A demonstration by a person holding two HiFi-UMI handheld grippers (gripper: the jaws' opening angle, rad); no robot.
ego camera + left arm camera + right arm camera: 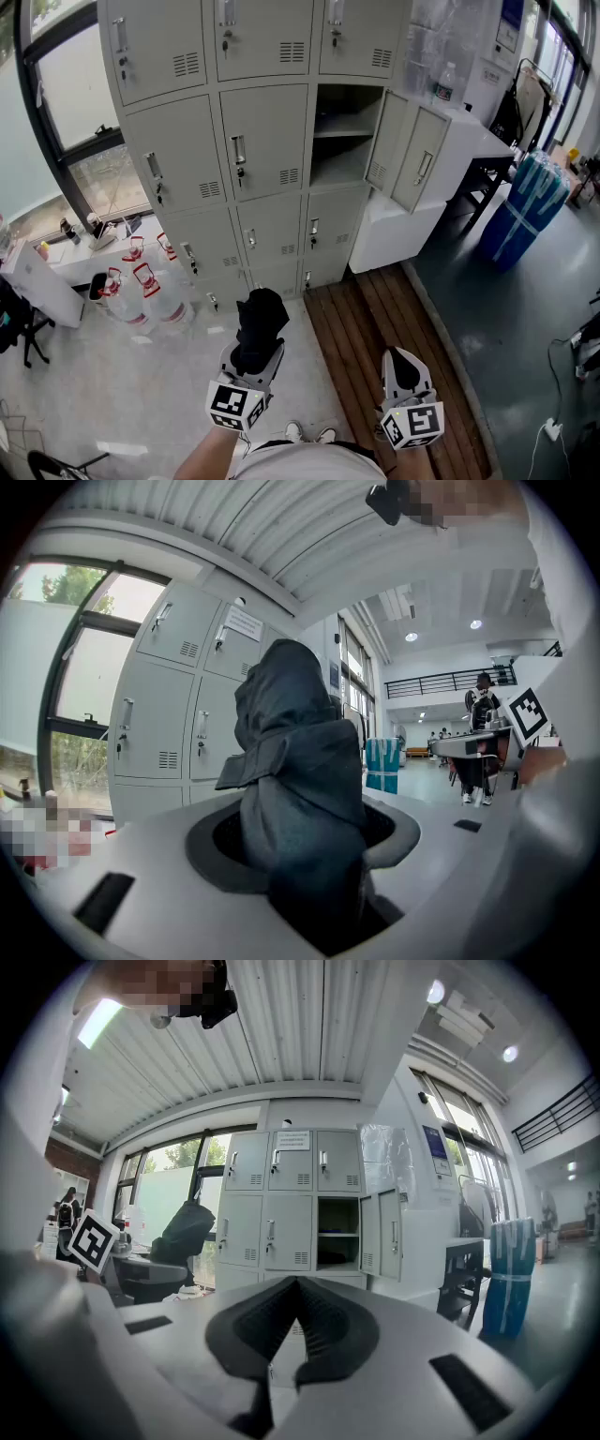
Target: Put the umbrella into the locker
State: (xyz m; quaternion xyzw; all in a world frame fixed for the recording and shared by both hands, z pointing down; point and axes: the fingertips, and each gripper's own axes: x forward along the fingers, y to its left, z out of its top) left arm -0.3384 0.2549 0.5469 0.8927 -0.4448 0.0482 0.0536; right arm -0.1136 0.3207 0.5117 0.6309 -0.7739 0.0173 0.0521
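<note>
A folded dark umbrella (261,323) stands up out of my left gripper (255,354), which is shut on its lower part. The left gripper view shows the umbrella (298,780) filling the gap between the jaws of the left gripper (305,860). Straight ahead is the grey locker bank, where one locker (342,136) stands open with its door (405,150) swung to the right and a shelf inside. My right gripper (403,361) hangs low at the right, shut and empty. Its own view shows the right gripper (298,1290) with its jaws meeting, the open locker (337,1232) beyond them.
Several water jugs (141,291) sit on the floor at the lockers' left foot. A white table (469,131) with a bottle stands right of the open door, with a blue wrapped bundle (525,206) beyond it. A wooden slat strip (375,319) runs along the floor.
</note>
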